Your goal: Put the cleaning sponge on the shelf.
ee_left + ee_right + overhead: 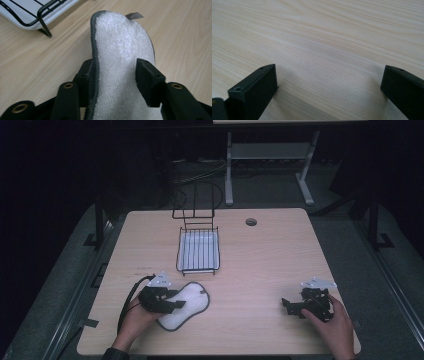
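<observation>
Fluffy white oval pad (120, 50), dark-edged, folds clenched in left tool (117, 75); right tool (329, 82) released.

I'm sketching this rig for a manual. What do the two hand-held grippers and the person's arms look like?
Each hand-held gripper, left and right, is a black blocky body with two square-ended black jaws and a grey three-cornered plate on top. Brass-coloured rings sit in the left one's arms. A black cable loops from the left gripper. A dark sleeve cuff shows at the left wrist.
</observation>
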A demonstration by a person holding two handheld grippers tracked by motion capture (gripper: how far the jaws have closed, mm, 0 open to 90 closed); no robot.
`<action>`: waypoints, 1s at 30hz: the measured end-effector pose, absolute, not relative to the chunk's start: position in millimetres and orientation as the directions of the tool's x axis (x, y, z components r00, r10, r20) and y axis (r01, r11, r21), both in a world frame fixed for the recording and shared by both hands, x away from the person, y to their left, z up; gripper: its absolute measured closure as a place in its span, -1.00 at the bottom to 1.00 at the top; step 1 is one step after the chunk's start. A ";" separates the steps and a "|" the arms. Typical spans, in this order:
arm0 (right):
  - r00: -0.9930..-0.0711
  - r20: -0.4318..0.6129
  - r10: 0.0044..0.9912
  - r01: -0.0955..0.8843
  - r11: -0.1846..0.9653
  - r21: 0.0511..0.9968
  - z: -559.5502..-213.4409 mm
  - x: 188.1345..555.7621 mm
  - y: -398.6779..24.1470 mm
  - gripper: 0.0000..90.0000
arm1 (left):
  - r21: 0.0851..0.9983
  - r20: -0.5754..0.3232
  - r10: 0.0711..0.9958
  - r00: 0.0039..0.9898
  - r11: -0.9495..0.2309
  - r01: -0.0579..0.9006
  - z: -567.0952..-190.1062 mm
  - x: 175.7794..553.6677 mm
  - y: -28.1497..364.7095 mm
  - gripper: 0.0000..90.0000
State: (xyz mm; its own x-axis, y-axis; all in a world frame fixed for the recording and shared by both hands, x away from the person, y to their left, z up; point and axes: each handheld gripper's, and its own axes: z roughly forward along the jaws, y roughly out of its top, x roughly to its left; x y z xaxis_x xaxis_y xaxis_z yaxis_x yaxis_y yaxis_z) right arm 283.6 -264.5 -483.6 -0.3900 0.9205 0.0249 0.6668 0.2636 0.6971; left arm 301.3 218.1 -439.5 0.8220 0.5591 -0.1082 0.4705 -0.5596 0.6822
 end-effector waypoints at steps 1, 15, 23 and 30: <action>-0.390 0.025 0.920 0.667 0.264 0.697 -483.6 283.7 -264.6 -1.00 | 0.686 -0.112 0.559 0.822 -0.555 0.470 -438.7 301.0 218.8 0.20; -0.390 0.025 0.920 0.667 0.264 0.697 -483.6 283.7 -264.6 -1.00 | 0.727 -0.173 0.549 0.818 -0.489 0.482 -430.0 299.2 225.0 0.51; -0.390 0.025 0.920 0.667 0.264 0.697 -483.6 283.6 -264.5 -1.00 | 0.744 -0.209 0.533 0.820 -0.458 0.487 -424.3 296.3 225.5 0.65; -0.390 0.024 0.920 0.666 0.264 0.697 -483.6 283.7 -264.6 -1.00 | 0.752 -0.234 0.516 0.824 -0.442 0.490 -420.6 294.4 225.1 0.73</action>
State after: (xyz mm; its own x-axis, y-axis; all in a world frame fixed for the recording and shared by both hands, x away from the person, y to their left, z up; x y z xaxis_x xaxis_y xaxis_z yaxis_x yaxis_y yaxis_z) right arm 283.7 -264.6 -483.6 -0.3905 0.9203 0.0245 0.6664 0.2642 0.6972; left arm 294.4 225.1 -420.6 0.8241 0.5160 -0.2338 0.4899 -0.4419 0.7515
